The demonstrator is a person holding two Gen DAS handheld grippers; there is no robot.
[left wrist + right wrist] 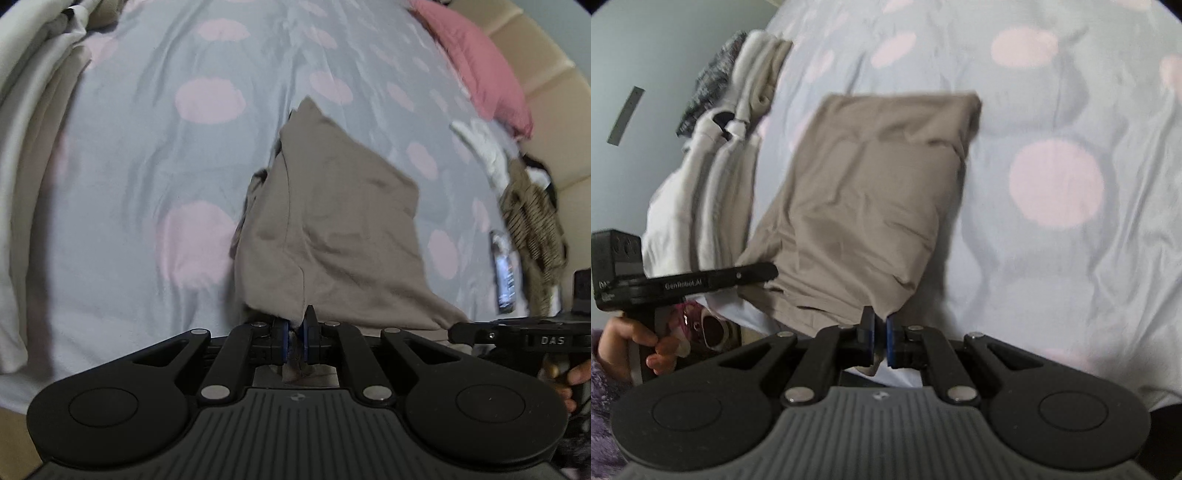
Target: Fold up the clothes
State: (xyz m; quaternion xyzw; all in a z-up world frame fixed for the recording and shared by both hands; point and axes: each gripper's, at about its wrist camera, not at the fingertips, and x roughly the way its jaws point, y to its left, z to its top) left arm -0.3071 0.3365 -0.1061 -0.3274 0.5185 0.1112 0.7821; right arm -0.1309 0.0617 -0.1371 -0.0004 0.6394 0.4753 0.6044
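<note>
Mid-fold: left gripper (294,338) and right gripper (880,338) each pinched a near corner of the shirt (332,221). Next they'd probably carry that edge over evenly.

- The garment (332,221) lies on the bed (147,166), near its middle, its near edge raised off the bed.
- The left gripper (294,332) is clamped on one near corner of the garment, the right gripper (880,332) on the other.
- In the left wrist view, the folded pile (33,129) lies along the bed's left side.
- In the same view, the pillow (480,74) lies at the far right.
- The crumpled clothes (532,218) lie nearer than the pillow, with the phone (504,269) just beside them.
</note>
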